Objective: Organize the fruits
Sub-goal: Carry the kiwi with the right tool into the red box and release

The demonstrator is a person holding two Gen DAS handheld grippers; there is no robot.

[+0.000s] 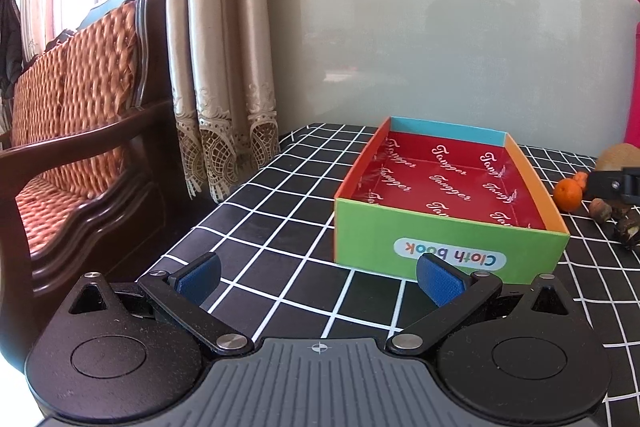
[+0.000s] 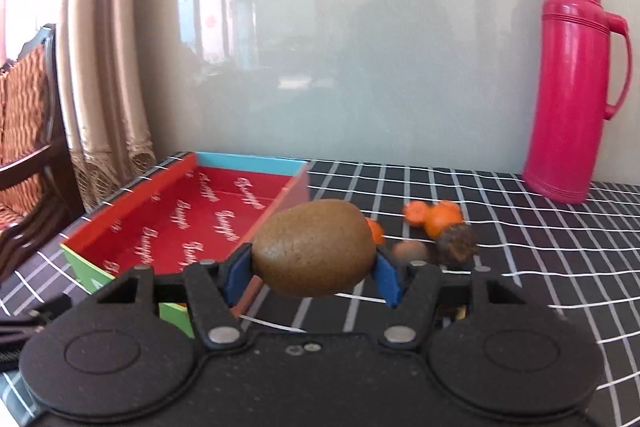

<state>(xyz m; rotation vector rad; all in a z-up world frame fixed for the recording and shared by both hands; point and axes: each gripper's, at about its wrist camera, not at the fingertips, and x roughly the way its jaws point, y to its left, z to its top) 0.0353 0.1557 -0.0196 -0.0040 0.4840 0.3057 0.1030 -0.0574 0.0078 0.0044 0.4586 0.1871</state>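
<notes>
right gripper (image 2: 314, 277) clamps the kiwi (image 2: 314, 247) off the checked tablecloth (image 2: 520, 267), just right of the box (image 2: 184, 223) | left gripper (image 1: 318, 277) gapes wide, nothing between its blue pads; box label reads "Cloth book" upside down; red lining repeats "Tangger" | small orange (image 1: 567, 193) right of box; pink flask (image 2: 572, 87) behind

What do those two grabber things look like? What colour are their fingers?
Both grabbers match. The left gripper and the right gripper have black bodies with two round discs, black hinged arms with silver bolts, and blue bumpy pads on the fingertips. The middle part is grey and ridged.
</notes>
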